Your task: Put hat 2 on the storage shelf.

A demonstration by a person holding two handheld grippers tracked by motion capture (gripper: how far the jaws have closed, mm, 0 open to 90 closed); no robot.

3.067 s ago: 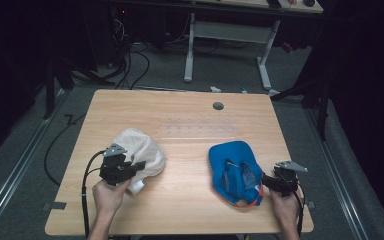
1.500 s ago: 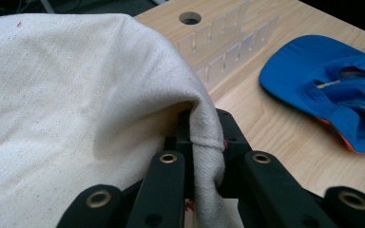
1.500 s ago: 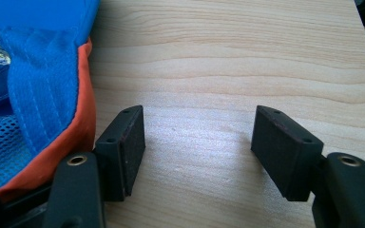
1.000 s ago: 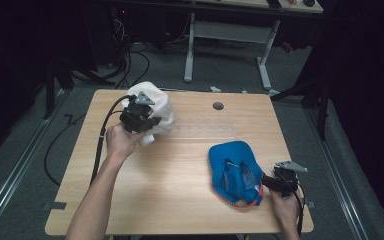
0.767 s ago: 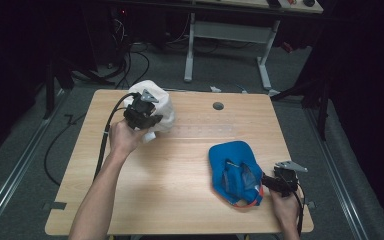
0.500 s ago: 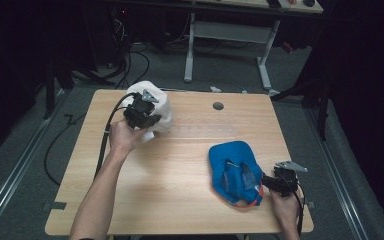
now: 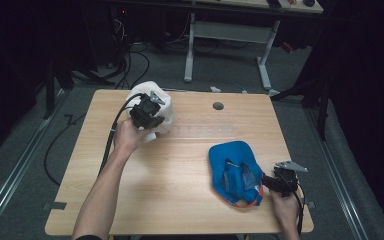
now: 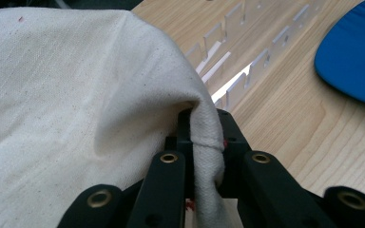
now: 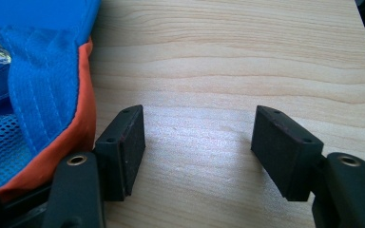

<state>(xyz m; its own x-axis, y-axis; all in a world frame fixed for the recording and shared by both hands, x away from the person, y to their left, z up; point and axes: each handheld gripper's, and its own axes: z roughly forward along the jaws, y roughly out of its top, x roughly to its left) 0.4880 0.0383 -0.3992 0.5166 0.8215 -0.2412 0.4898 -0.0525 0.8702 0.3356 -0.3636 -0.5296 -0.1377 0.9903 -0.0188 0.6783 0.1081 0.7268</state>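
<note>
A: What was seen at the left gripper (image 8: 204,142)?

B: Its black jaws were clamped on a thick folded seam of the cream canvas cap (image 8: 76,104). The seam was pinched between the pads, and the bulk of the cloth was spread out to the left of and beyond the jaws. From the high view, the left gripper (image 7: 147,114) and the cream canvas cap (image 7: 161,97) were seen at the far left part of the light wooden table (image 7: 180,165).

A: And the right gripper (image 9: 197,142)?

B: Its jaws were held wide apart, with nothing but bare wood between them. The blue fabric cap with an orange-edged brim (image 9: 43,85) was found just beside the left pad, outside the gap. Whether the brim was touched by that pad could not be told.

A: How were the two caps placed relative to each other?

B: Well apart. In the left gripper view, the blue fabric cap (image 8: 354,57) was seen far off beyond the jaws, to the right, across a row of pale markings on the wood.
</note>
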